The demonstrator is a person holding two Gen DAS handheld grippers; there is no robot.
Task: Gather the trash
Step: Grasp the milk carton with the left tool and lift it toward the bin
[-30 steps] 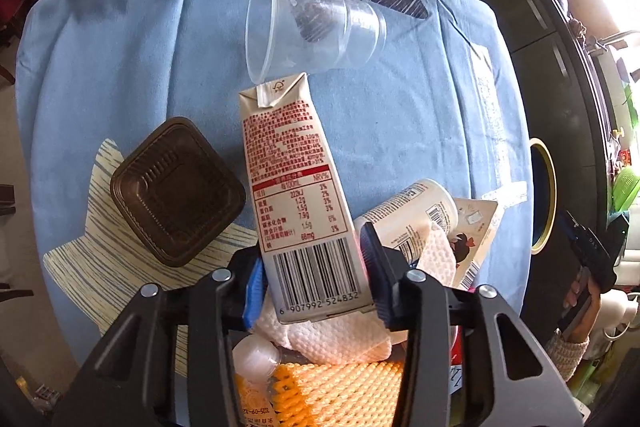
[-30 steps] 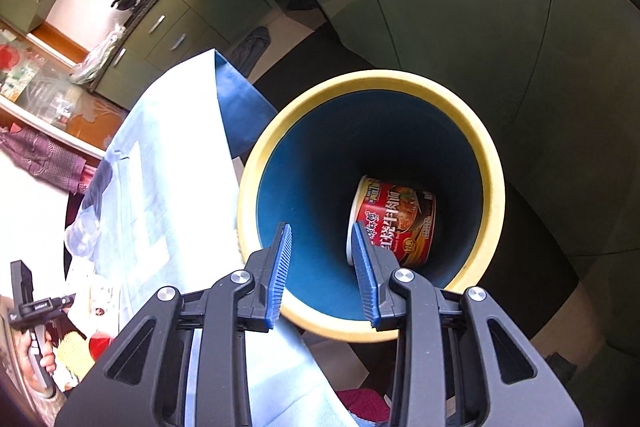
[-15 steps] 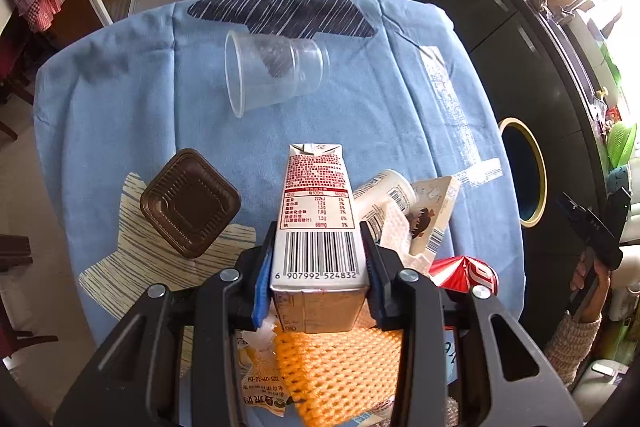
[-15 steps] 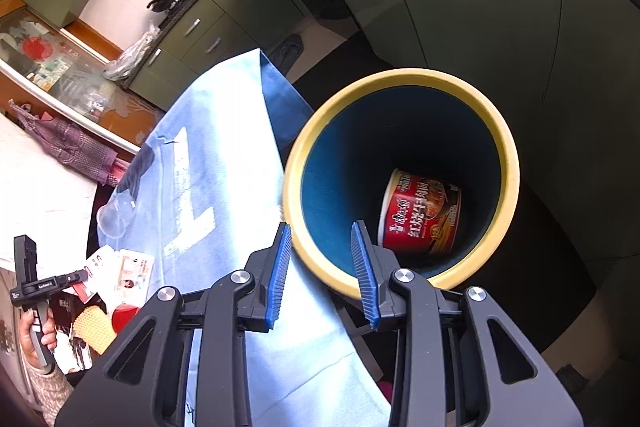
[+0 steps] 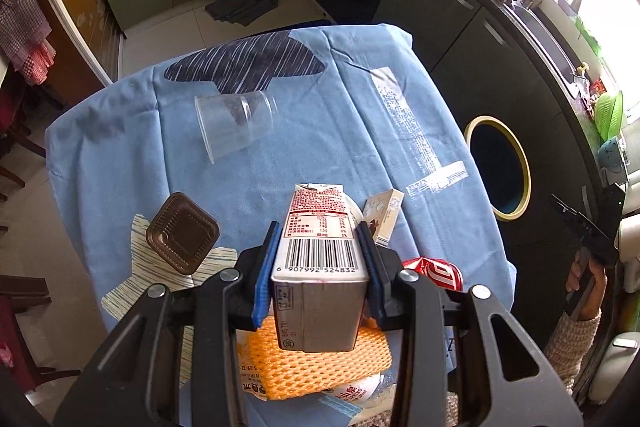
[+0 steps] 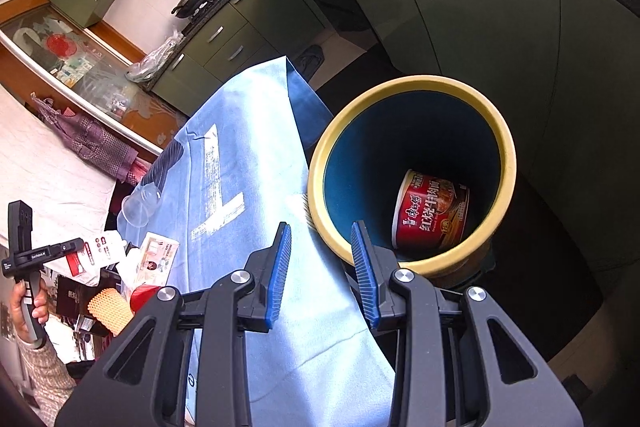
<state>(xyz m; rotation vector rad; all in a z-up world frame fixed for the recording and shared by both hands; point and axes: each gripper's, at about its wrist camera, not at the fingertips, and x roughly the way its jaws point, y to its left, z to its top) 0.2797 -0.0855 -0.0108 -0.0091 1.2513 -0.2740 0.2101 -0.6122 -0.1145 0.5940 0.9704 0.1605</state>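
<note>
Left tongs [image 5: 320, 255] clamped on a milk carton [image 5: 320, 251], blue pads pressed flat against both its sides, barcode face up and grey base end turned toward the camera. Carried clear of the bench [image 5: 312, 131], with the carton's folded top pointing away from the tongs. Directly under them: an orange foam net [image 5: 312, 367], and a crushed red can [image 5: 438, 271] just to the right. Ahead and left, a brown square tray [image 5: 182, 239]; further ahead, a clear plastic cup [image 5: 236, 125] on its side. Small white carton [image 5: 384, 217] just ahead and right of the held one. Yellow-rimmed bin [image 5: 520, 167] well off to the right, beside the bench.

Right tongs [image 6: 322, 259] part-open, nothing between the pads. Poised over the bench edge, bin rim [image 6: 508, 155] just ahead and right. Inside the bin, a red noodle cup [image 6: 432, 213] lying on its side.
</note>
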